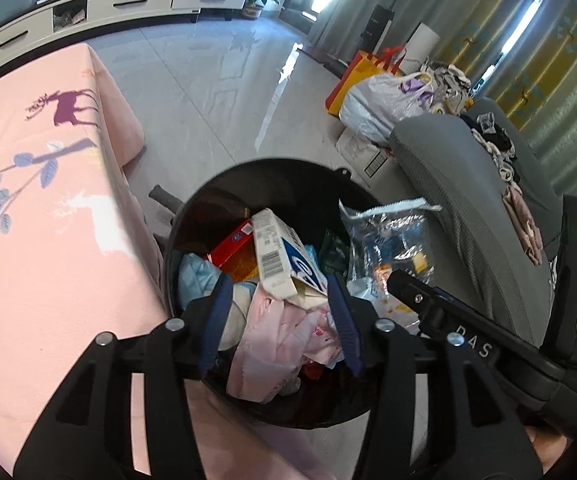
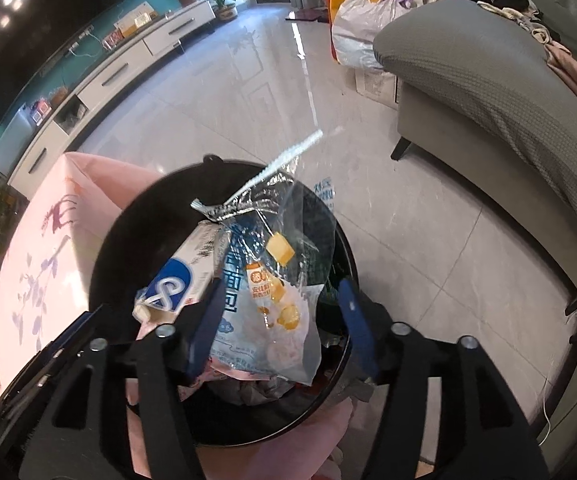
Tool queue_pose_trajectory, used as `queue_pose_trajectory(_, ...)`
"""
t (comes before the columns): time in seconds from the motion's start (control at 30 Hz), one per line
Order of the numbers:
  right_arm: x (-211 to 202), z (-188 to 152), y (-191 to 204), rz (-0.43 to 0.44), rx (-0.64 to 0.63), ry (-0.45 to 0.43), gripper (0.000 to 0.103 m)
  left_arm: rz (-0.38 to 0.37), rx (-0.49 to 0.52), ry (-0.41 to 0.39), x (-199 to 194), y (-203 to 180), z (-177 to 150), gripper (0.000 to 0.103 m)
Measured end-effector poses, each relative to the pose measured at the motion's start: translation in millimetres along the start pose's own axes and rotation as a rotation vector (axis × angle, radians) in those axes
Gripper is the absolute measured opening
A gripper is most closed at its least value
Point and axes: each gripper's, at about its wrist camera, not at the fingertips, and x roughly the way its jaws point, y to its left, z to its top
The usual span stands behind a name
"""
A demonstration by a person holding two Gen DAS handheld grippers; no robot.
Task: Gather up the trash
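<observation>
A black round trash bin (image 1: 192, 208) stands on the floor between the pink-covered table and the grey sofa; it also shows in the right wrist view (image 2: 104, 240). It holds a white-and-blue carton (image 1: 278, 256) (image 2: 176, 280), a red box (image 1: 230, 244), pink wrappers (image 1: 272, 332) and a clear bread bag (image 1: 392, 236) (image 2: 264, 280). My left gripper (image 1: 282, 312) is open and empty just above the bin. My right gripper (image 2: 280, 320) is open above the bin, with the clear bread bag lying loose between its fingers on top of the trash.
A table with a pink deer-print cloth (image 1: 40, 200) (image 2: 44, 240) stands left of the bin. A grey sofa (image 1: 468, 200) (image 2: 488, 80) with clothes stands right. Full plastic and orange bags (image 1: 376, 96) (image 2: 364, 20) sit on the tiled floor. A white TV cabinet (image 1: 108, 8) lines the far wall.
</observation>
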Motion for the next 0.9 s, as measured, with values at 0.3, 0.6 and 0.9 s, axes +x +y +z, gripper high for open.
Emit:
queue_pose_trajectory(0.3,-41,-2,1,0.008,-0.001,-0.117,0.082,-0.030,0.025,-0.109,-54,-2,7,0.091)
queue_pose_trajectory(0.6,-99,-12,1,0.004,-0.010,-0.290,0.100,0.030,0.117,-0.243,-124,-9,2,0.100)
queue_pose_trajectory(0.9,-125,-21,9,-0.015,-0.045,-0.358,0.100,0.128,0.115,-0.270,-151,2,-7,0.100)
